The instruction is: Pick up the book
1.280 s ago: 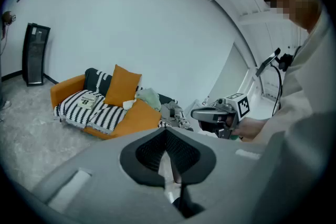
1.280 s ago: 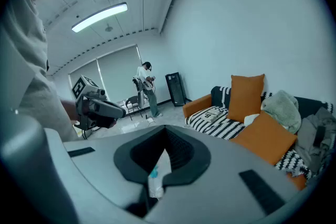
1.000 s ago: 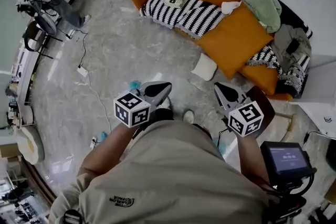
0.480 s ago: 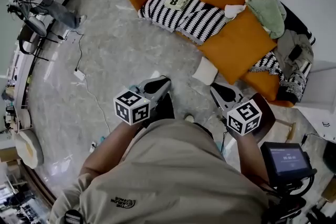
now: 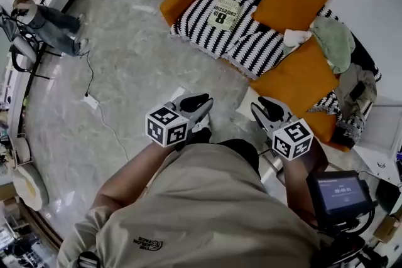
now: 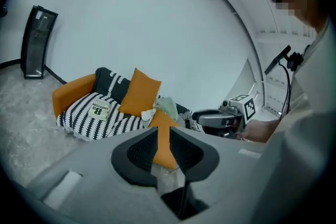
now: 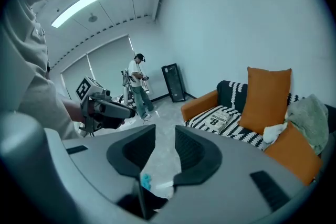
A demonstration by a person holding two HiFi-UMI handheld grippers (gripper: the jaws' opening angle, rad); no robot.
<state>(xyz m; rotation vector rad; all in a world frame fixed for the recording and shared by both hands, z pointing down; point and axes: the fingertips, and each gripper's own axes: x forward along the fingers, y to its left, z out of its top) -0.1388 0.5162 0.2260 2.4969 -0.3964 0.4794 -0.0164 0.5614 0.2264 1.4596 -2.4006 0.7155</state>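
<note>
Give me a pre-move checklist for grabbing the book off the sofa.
1. Book in sight, flat on the striped blanket: ok.
2. Left gripper empty, jaws apart: ok.
3. Right gripper empty, jaws apart: ok.
4. Nothing lying on the book: ok.
5. Grippers at the book: not ok, a stretch of floor lies between.
6. Jaw gap fits the book's thickness: cannot tell.
</note>
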